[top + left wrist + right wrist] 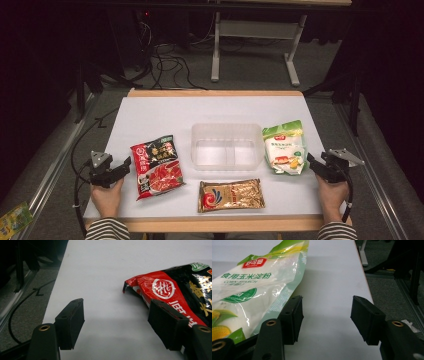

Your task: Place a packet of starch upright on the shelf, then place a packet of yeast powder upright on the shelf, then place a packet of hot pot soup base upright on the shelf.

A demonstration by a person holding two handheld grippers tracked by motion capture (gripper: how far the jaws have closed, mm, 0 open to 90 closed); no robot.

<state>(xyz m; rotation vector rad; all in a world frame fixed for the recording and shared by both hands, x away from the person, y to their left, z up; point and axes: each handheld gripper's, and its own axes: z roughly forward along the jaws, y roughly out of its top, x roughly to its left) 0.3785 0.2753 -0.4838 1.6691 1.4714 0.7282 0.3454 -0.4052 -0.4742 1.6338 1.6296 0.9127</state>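
We look down on a white bench (150, 112) with a clear plastic tray (226, 146) at its centre, three food packets around it.

Our left tongs (126, 165) rest at the bench's nine o'clock edge, jaws wide with nothing between them. Just beside them, toward three o'clock, lies a red and black hotpot base packet (157, 165). Its long axis runs roughly from twelve to six o'clock, so it is broadside to these tongs. In the left gripper view, the left tongs (116, 326) point past the packet's (175, 290) near corner, and one jaw stands in front of its edge.

Our right tongs (311, 161) sit at the three o'clock edge, also wide and empty. A green and white corn starch bag (285, 147) lies just beside them toward nine o'clock, long axis also twelve to six. In the right gripper view, the right tongs (327, 317) have the bag (249, 292) at one jaw's outer side.

A gold packet (231, 195) lies at six o'clock of the tray, between both hands.

Each side packet seems nearest its own hand.
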